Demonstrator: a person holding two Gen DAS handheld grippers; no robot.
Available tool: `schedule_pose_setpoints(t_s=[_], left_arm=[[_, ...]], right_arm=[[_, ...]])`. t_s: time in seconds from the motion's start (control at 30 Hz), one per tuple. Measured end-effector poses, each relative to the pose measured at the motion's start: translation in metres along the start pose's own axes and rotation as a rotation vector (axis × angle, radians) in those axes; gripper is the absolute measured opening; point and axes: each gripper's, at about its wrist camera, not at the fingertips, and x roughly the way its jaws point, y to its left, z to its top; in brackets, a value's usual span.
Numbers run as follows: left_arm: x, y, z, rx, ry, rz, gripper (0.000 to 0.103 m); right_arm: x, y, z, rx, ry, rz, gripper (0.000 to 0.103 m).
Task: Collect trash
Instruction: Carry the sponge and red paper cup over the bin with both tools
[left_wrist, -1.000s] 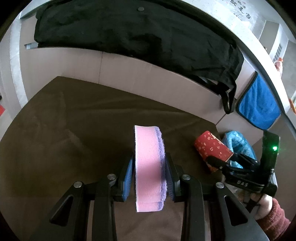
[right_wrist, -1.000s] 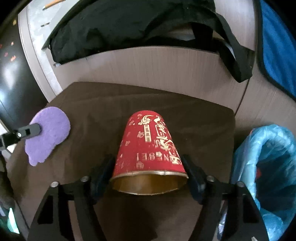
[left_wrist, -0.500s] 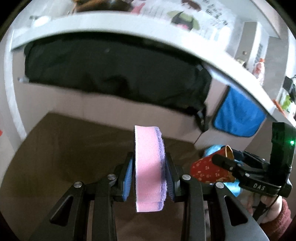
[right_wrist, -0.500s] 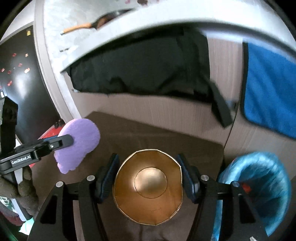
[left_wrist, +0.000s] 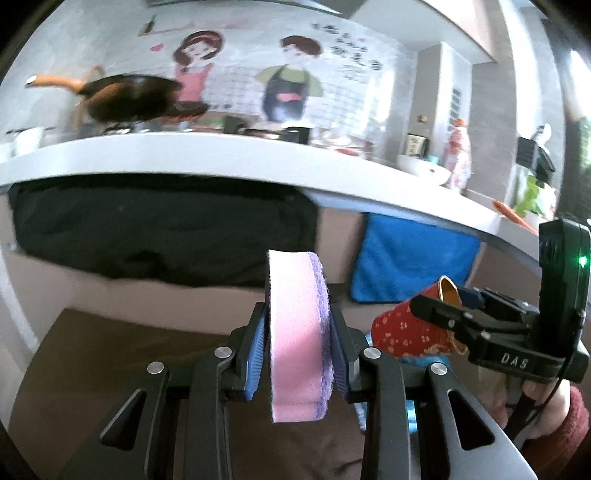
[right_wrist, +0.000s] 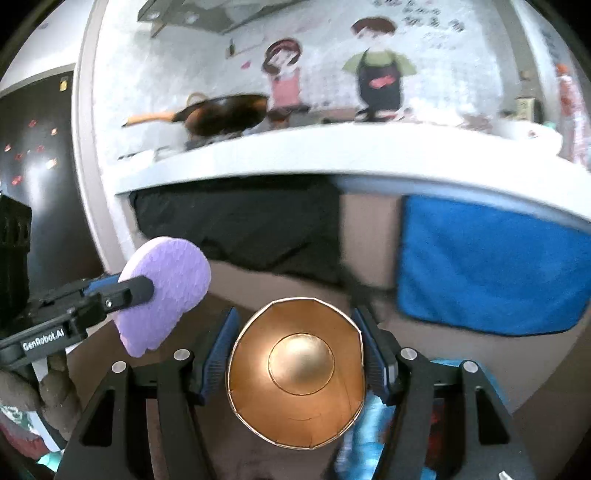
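My left gripper (left_wrist: 297, 318) is shut on a pink sponge with a purple scouring face (left_wrist: 291, 295), held edge-on and raised clear of the brown mat (left_wrist: 110, 350). The right wrist view shows the sponge's purple face (right_wrist: 166, 280) in the left gripper (right_wrist: 144, 286). Between the pads of my right gripper (right_wrist: 295, 318) sits a red paper cup with a gold inside (right_wrist: 297, 376), mouth toward the camera. From the left wrist view the cup (left_wrist: 410, 332) lies tilted in the right gripper (left_wrist: 443, 306), above a bin lined with a blue bag (left_wrist: 421, 360).
Ahead runs a white counter (left_wrist: 184, 155) carrying a dark pan (left_wrist: 129, 96) and kitchen items. A black cloth (left_wrist: 159, 229) and a blue towel (left_wrist: 410, 258) hang from its front. The blue bin bag (right_wrist: 369, 424) is low on the right. A hand with a red sleeve (left_wrist: 576, 417) holds the right gripper.
Both grippers have risen from the brown mat, carrying the sponge and the cup. The cup has tipped so its mouth faces the right camera and now hangs over the blue bag.
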Motion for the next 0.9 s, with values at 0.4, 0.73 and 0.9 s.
schedule_pose_setpoints(t_s=[0.4, 0.73, 0.9], left_arm=[[0.062, -0.101, -0.009, 0.072, 0.062, -0.129, 0.033], [0.104, -0.136, -0.030, 0.089, 0.120, -0.106, 0.033], [0.120, -0.136, -0.045, 0.047, 0.138, -0.068, 0.033]], right_arm=[[-0.066, -0.098, -0.012, 0.085, -0.051, -0.166, 0.060], [-0.061, -0.149, -0.048, 0.169, -0.015, -0.183, 0.060], [-0.044, -0.166, -0.065, 0.199, 0.022, -0.174, 0.060]])
